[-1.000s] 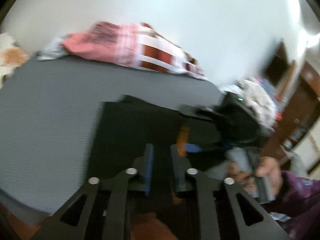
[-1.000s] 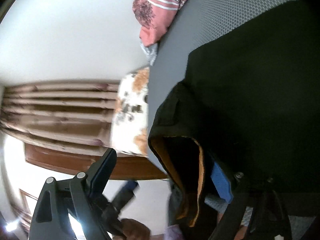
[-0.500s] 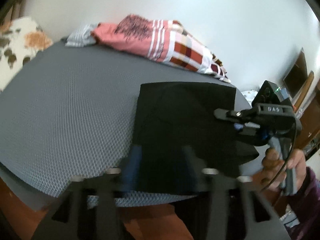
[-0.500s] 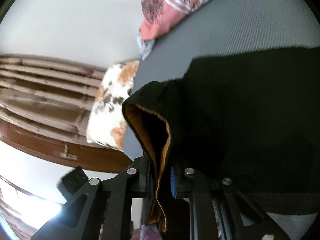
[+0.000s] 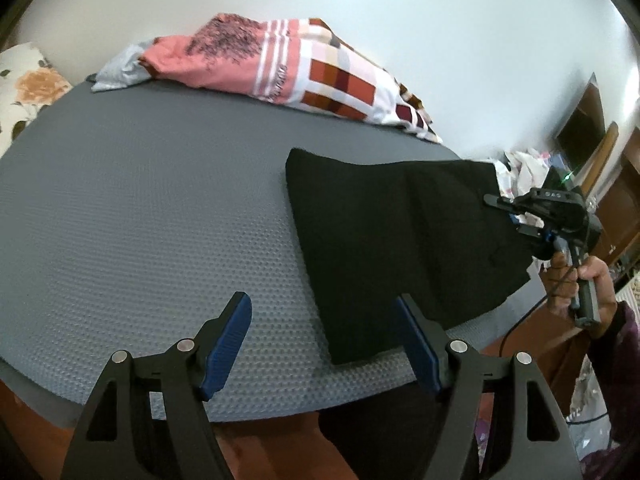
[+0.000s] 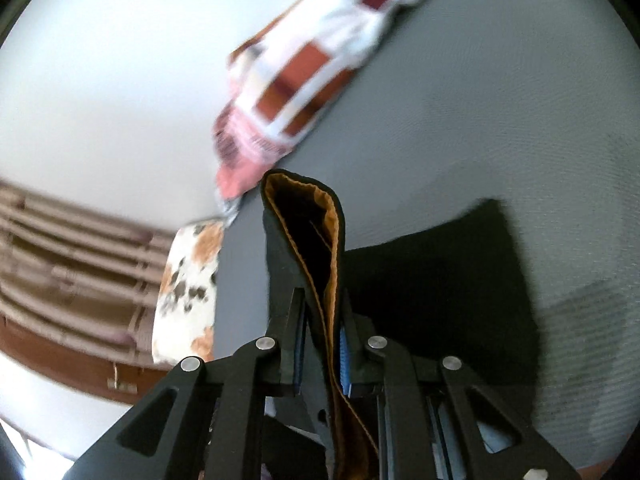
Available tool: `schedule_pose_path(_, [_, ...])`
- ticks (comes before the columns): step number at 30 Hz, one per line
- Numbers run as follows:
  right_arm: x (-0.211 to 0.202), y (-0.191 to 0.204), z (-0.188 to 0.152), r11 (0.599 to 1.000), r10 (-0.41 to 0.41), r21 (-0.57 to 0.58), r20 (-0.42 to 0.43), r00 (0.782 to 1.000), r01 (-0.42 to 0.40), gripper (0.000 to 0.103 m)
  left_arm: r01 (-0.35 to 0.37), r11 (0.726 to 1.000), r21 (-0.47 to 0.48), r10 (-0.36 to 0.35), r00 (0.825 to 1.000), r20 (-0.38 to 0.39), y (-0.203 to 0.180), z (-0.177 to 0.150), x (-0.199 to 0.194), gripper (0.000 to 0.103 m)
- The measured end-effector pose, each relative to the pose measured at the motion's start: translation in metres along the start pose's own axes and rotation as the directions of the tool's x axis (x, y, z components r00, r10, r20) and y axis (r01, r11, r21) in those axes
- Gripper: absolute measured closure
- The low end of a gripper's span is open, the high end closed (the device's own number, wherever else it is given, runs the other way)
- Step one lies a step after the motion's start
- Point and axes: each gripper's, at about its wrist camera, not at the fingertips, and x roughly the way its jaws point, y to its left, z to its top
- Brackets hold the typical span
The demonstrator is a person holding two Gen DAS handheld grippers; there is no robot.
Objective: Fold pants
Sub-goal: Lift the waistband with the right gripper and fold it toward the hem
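Over the near edge of the grey mat, the left gripper is now hovering with its fingers spread wide and holding nothing, having let go of the cloth it was gripping a second ago. Just to its right, the black pants are lying flat, partly folded. Farther right, the right gripper is staying clamped on the orange-lined edge, so the next fold probably falls to it.

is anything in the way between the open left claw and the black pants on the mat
Nothing visible. Only bare grey mat lies between the open left claw and the near edge of the black pants; the right claw grips their far end.
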Motion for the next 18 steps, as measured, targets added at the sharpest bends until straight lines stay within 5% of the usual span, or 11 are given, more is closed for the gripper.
schedule_pose_path(6, [-0.007, -0.049, 0.002, 0.997, -0.008, 0.079, 0.031, 0.999, 0.006, 0.089, 0.003, 0.999, 0.033, -0.001, 0.999, -0.051, -0.018, 0.004, 0.023, 0.03])
schedule_pose_path(18, [-0.011, -0.077, 0.009, 0.995, 0.013, 0.096, 0.033, 0.999, -0.016, 0.09, 0.005, 0.999, 0.042, -0.001, 0.996, -0.093, -0.03, 0.008, 0.04, 0.03])
